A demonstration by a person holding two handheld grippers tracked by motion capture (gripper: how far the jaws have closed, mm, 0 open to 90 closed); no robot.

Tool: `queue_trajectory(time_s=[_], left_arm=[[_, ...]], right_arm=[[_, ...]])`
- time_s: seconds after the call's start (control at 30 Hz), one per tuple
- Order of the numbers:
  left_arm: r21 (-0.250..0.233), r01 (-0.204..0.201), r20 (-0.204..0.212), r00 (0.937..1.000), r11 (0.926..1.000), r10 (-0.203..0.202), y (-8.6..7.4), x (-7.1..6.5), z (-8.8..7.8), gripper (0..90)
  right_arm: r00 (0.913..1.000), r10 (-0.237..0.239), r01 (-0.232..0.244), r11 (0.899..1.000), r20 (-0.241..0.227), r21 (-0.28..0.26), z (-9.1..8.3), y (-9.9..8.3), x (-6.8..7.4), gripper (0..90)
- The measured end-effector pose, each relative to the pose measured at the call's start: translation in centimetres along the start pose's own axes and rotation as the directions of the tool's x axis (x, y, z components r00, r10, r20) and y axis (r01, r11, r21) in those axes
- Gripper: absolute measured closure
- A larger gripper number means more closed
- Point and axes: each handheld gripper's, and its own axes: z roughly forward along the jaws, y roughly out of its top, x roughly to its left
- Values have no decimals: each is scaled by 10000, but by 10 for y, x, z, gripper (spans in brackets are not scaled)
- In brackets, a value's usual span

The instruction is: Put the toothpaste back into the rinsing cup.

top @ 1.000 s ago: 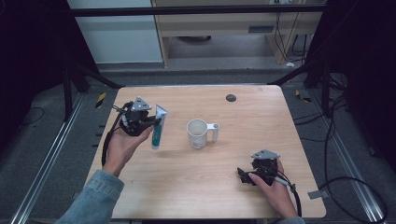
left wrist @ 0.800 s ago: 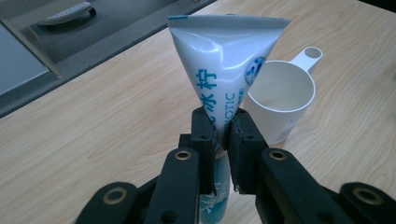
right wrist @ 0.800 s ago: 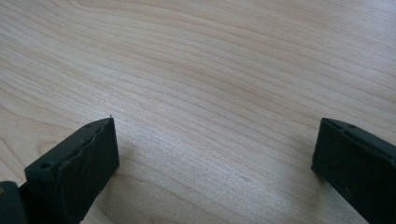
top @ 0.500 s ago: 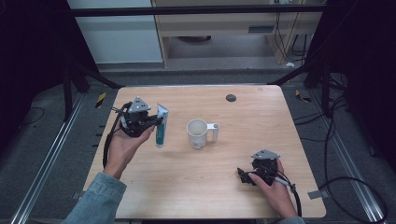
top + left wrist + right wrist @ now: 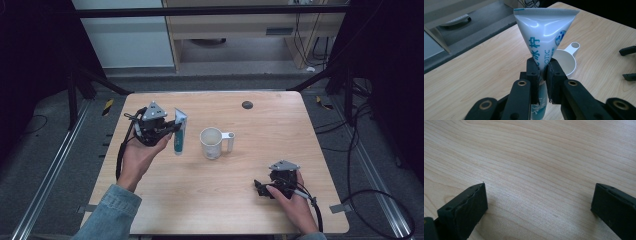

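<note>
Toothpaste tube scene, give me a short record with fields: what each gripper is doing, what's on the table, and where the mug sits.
left gripper: shut on the toothpaste tube, held upright, crimped end up, above the table
right gripper: open, nothing between its jaws, low over bare wood
mug: white, upright, handle pointing toward the table's right edge, just right of the tube
table: light wood; small dark round spot near the far edge

Table (image 5: 210, 200): I see a light wood top, square to my view, bare grain along the near edge.
Dark disc (image 5: 247, 104): small and round, on the far part of the table.
Cabinet (image 5: 235, 27): pale wood unit, standing on the floor beyond the table.
Cables (image 5: 350, 165): black, trailing across the grey floor at the right side.
</note>
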Motion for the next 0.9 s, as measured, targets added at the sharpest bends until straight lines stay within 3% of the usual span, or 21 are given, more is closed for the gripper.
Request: queue_trajectory(time_s=[0.9], left_arm=[[-592, -108, -142, 9999, 9982, 99, 33, -5, 6, 813]], right_arm=[[10000, -1, 1, 10000, 2, 2, 0, 0, 0, 7]])
